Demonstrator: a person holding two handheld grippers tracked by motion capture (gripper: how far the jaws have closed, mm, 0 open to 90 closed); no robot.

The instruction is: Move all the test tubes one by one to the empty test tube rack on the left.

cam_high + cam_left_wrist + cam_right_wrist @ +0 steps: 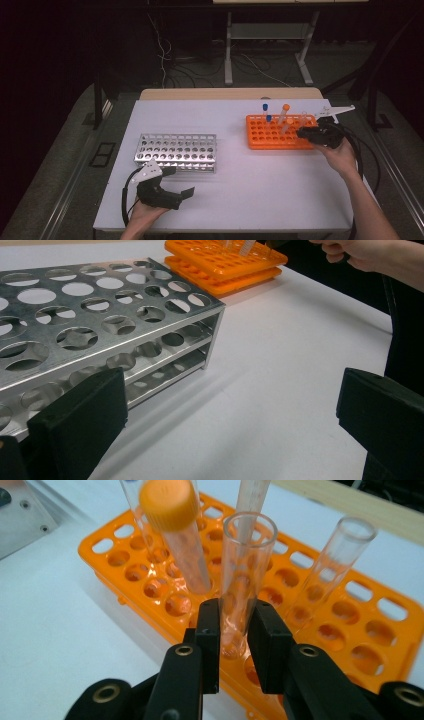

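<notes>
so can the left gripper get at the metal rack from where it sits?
Probably yes. The left gripper has its jaws wide open, with the metal rack right beside its left jaw and bare table ahead. The right gripper is off at the orange rack, shut on an uncapped tube.

A lab or test room is suggested. A white table (260, 200) is set on a grey carpeted floor (60, 170), with dark curtains hung behind and loose cables (165, 60) left trailing by the legs of a second table (265, 50). Lab ware is laid out on the white surface: a metal tube rack (176, 152) and an orange tube rack (277, 134), in which capped and open test tubes (247, 575) are stood.
</notes>
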